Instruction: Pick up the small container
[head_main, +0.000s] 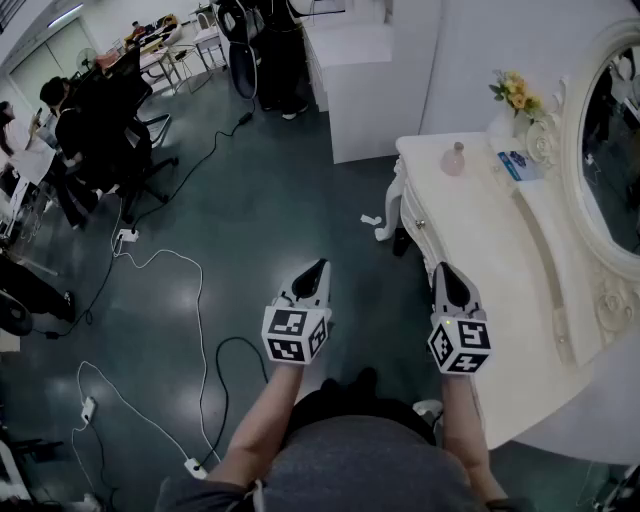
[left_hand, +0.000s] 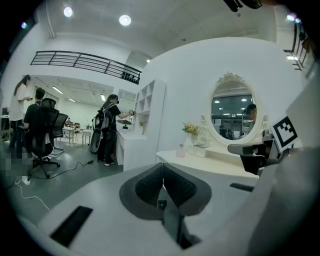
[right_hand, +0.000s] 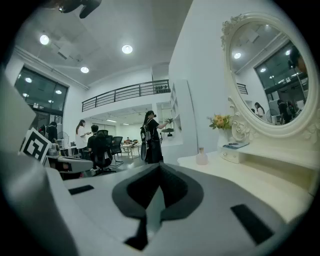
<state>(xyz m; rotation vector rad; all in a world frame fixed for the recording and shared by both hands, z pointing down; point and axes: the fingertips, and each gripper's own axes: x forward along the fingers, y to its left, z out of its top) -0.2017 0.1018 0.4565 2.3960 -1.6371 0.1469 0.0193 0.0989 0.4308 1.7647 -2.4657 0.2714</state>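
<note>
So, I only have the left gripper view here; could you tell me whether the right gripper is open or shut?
Observer: Shut. In its own view the right gripper has its jaws together, with nothing between them.
Operator: Thank you. And what is under mine?
Observer: In the head view the left gripper hangs over the floor, left of the dressing table.
Operator: Is anything near the target?
Observer: A flat blue item lies right of the small container in the head view, apart from it.
</note>
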